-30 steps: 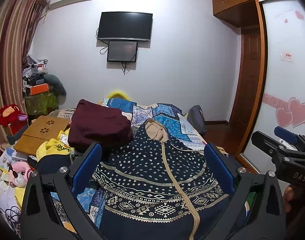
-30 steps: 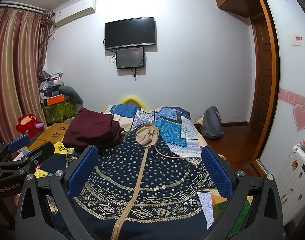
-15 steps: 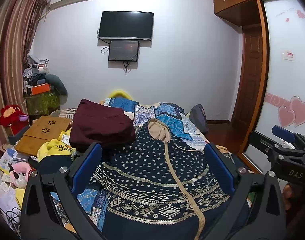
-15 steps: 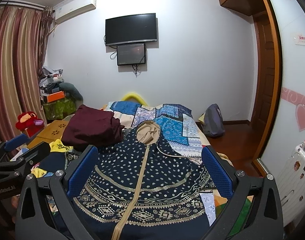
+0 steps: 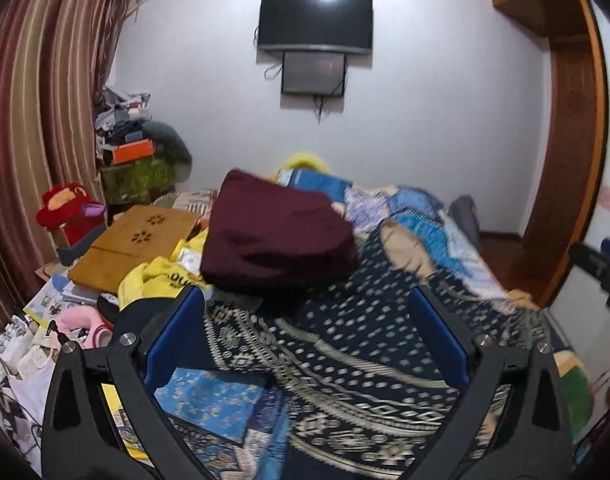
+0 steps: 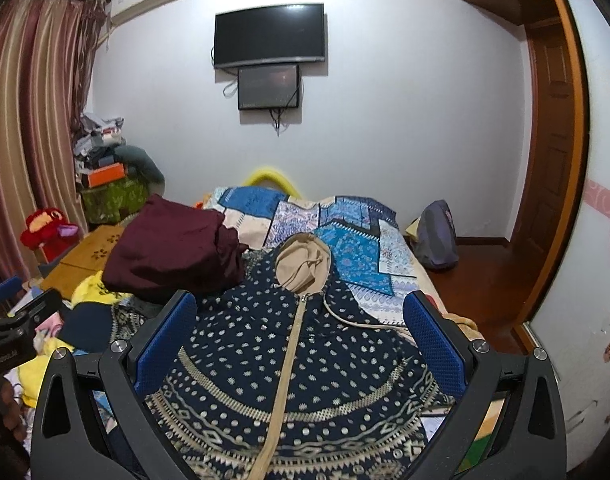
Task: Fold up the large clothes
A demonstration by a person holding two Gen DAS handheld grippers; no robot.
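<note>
A navy hooded jacket (image 6: 289, 368) with white dots, a patterned hem and a tan zip and hood lies spread front-up on the bed; it also shows in the left wrist view (image 5: 345, 344). My left gripper (image 5: 305, 336) is open and empty, held above the jacket's left side. My right gripper (image 6: 299, 340) is open and empty, held above the jacket's middle, over the zip. The right gripper's tip shows at the right edge of the left wrist view (image 5: 601, 268), and the left gripper at the left edge of the right wrist view (image 6: 13, 332).
A folded maroon garment (image 5: 277, 240) lies on the bed left of the hood. A patchwork blue quilt (image 6: 345, 232) covers the bed. Yellow clothes (image 5: 161, 280), a wooden lap desk (image 5: 133, 244) and toys crowd the left. A wooden door (image 6: 553, 152) stands right.
My left gripper has swung left and tipped down, toward the jacket's left side and the maroon garment. My right gripper has barely moved. Both stay open.
</note>
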